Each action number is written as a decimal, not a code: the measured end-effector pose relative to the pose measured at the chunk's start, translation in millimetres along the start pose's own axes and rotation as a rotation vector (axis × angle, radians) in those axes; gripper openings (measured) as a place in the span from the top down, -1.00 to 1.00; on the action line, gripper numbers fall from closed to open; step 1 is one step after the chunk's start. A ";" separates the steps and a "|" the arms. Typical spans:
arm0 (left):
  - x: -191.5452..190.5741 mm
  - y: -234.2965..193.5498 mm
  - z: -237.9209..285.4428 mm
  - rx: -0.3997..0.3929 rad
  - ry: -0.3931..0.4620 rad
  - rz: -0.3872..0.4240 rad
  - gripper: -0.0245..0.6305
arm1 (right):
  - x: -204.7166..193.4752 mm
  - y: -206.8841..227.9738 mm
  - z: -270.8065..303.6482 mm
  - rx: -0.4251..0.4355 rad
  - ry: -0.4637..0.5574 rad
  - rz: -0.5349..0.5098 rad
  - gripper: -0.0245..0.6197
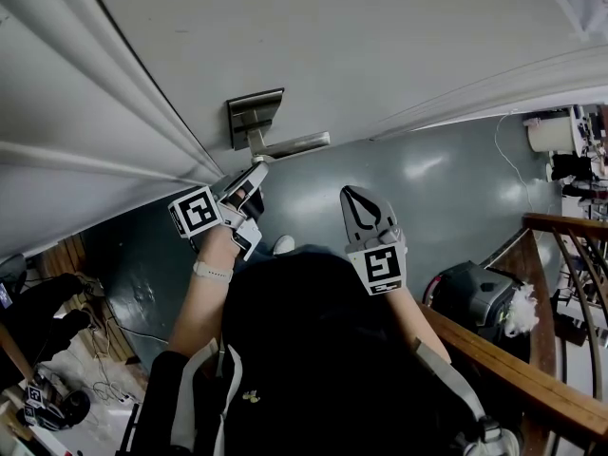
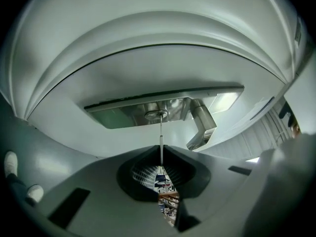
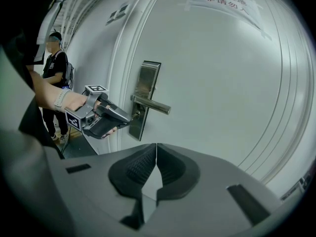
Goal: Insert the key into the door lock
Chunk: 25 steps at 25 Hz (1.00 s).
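The glossy grey-blue floor [image 1: 427, 188] carries a white shoe tip [image 1: 283, 245] close to the door, a dark grey bin [image 1: 470, 293] topped with crumpled white stuff, a thin white cable [image 1: 511, 164] trailing at the right, and a tangle of cables [image 1: 104, 373] at the lower left. The white door [image 1: 380, 46] bears a rectangular brushed-metal lock plate [image 1: 255, 117].

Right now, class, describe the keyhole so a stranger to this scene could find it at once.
On the white door, find the tall steel plate. Below its lever sits the keyhole: a small round ring, unlike the long lever, with the thin key held by the left gripper running to it.
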State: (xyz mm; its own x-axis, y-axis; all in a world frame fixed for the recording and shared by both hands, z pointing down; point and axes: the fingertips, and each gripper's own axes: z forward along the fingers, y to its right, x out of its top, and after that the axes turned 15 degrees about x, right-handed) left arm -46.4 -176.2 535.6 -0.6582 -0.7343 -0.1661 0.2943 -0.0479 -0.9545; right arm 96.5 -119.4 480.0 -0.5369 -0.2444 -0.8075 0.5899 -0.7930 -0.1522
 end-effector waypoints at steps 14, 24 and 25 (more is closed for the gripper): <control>22.0 5.3 6.0 0.018 0.008 -0.062 0.84 | 3.5 0.4 0.4 -0.004 0.000 0.005 0.88; 22.4 5.4 3.5 -0.011 0.037 -0.070 0.84 | 4.2 -5.0 1.0 0.009 0.011 0.013 0.87; 21.7 6.5 2.7 -0.015 0.040 -0.073 0.84 | 4.0 -5.6 0.3 0.011 0.012 0.014 0.87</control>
State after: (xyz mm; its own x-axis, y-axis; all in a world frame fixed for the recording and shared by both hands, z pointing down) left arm -56.9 -194.2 526.5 -0.7048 -0.7015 -0.1052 0.2339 -0.0898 -0.9681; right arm 90.9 -116.1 477.7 -0.5213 -0.2484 -0.8164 0.5905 -0.7957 -0.1349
